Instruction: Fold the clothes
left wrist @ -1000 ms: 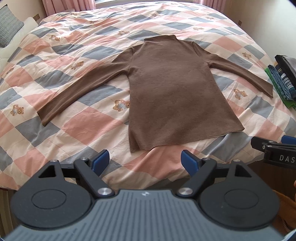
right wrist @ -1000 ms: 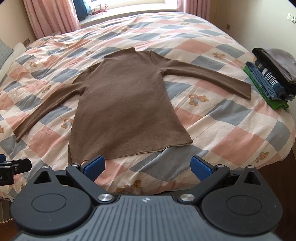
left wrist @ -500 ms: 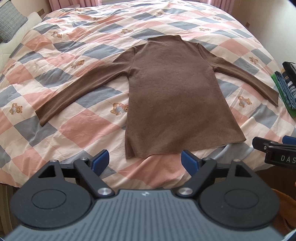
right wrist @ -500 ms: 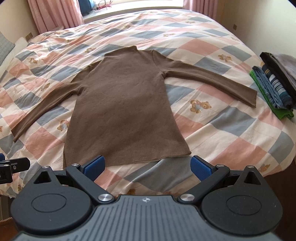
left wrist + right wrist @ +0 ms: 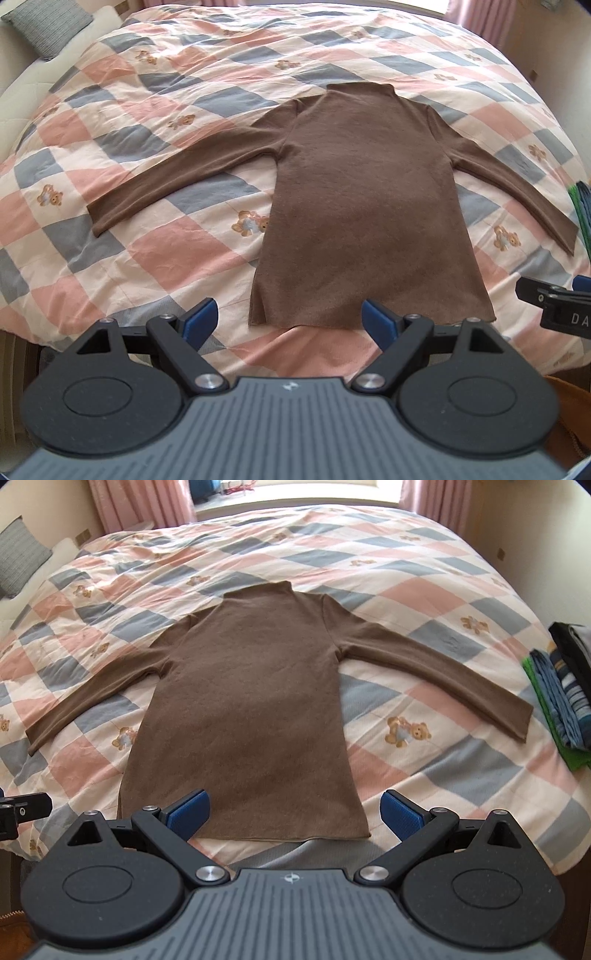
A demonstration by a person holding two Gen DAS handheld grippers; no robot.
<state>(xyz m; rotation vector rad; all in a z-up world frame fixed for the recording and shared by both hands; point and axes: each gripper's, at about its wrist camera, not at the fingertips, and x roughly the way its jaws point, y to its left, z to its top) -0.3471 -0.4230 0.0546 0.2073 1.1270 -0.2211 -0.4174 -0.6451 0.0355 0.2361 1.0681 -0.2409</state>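
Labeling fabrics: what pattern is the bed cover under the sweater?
Pink, grey-blue and cream diamond check with small teddy bears on the bed cover; clearest in the right wrist view.

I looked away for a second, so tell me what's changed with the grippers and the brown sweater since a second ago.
Both grippers moved forward toward the brown sweater; its hem now lies just ahead of the open left gripper and open right gripper. Nothing was grasped or released. The sweater stays flat, sleeves spread, on the quilt; the folded pile is unmoved.
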